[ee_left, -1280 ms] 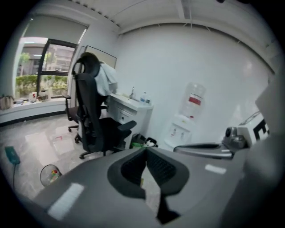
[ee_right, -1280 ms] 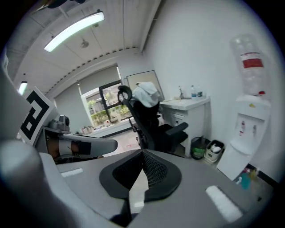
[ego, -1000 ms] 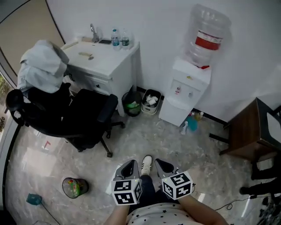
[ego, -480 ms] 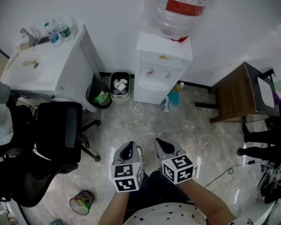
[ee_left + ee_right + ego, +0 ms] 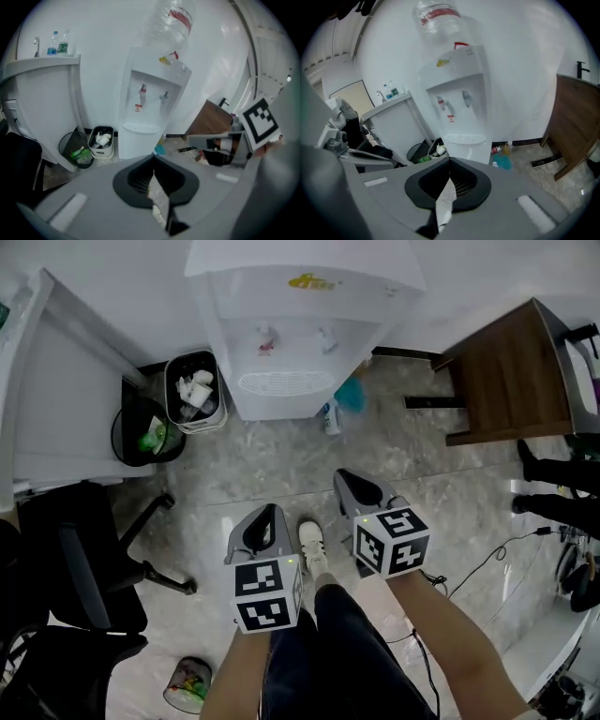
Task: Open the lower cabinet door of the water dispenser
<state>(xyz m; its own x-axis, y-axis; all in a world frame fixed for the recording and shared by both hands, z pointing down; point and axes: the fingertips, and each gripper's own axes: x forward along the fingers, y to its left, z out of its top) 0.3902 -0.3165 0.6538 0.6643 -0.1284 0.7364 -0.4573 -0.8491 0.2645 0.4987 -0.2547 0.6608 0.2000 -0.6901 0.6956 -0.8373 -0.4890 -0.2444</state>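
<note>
The white water dispenser (image 5: pixel 300 324) stands against the wall, seen from above in the head view, with its two taps and drip tray (image 5: pixel 286 382) facing me. Its lower cabinet front (image 5: pixel 137 143) shows in the left gripper view, closed; in the right gripper view the dispenser (image 5: pixel 461 112) shows, its lower front mostly hidden behind the gripper. My left gripper (image 5: pixel 265 521) and right gripper (image 5: pixel 353 486) hang side by side above the floor, short of the dispenser, pointing at it. Both are shut with nothing in them: left gripper (image 5: pixel 153 159), right gripper (image 5: pixel 450 161).
A white bin (image 5: pixel 194 390) and a black wire bin (image 5: pixel 145 432) stand left of the dispenser, beside a white counter (image 5: pixel 56 399). A bottle and a teal thing (image 5: pixel 349 395) lie at its right foot. A wooden table (image 5: pixel 511 371) is at the right, a black office chair (image 5: pixel 75 568) at the left.
I have come much closer to the dispenser, which now fills the top of the head view. Both grippers have moved forward and lower together, and stay shut.
</note>
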